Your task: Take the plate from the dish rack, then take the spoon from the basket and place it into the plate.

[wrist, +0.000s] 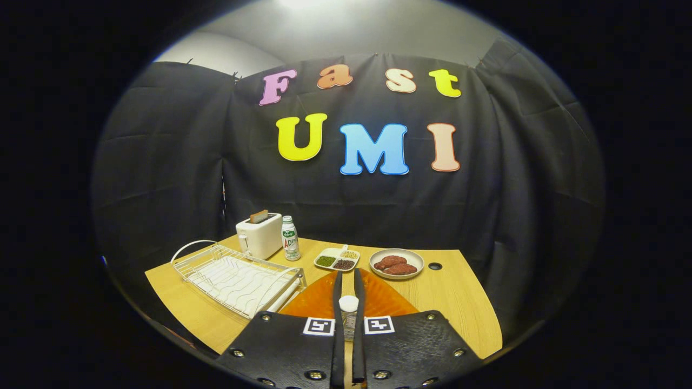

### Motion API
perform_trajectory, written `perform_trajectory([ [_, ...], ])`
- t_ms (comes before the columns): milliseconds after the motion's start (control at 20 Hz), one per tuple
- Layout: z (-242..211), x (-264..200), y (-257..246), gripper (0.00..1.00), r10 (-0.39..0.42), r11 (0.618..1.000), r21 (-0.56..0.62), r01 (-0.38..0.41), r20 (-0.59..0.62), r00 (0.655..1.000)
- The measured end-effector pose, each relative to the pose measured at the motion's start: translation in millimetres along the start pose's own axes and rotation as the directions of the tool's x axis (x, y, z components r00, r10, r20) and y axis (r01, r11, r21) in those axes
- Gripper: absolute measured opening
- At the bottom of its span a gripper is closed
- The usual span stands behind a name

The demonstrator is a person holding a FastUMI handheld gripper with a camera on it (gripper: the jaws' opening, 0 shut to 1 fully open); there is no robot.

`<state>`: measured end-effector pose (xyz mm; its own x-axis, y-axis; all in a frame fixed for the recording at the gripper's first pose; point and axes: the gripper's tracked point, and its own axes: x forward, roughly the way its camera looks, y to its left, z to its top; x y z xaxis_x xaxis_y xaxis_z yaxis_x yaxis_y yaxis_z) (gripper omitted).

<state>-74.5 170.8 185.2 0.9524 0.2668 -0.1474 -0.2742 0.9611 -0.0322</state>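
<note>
My tool (347,281) has its fingers nearly together, pinching one white spoon (348,304) above one orange plate (313,302) at the desk's near edge. One empty wire dish rack (238,278) sits left. Toward the far edge: one toaster (259,235), one bottle (290,238), one sectioned tray (337,260), one bowl (397,263) (two reddish pieces inside).

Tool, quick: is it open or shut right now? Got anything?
Tool: fingers nearly together, gripping the white spoon between them, over the orange plate.
</note>
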Motion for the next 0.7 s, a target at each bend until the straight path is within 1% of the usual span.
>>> perform_trajectory([
  [300, -15.5, -10.3, 23.5, 0.06, 0.014, 1.0, -0.007, -0.015, -0.069, 0.998],
  [700, -38.3, -4.8, 52.3, 0.06, 0.054, 0.998, -0.035, -0.061, -0.163, 0.985],
])
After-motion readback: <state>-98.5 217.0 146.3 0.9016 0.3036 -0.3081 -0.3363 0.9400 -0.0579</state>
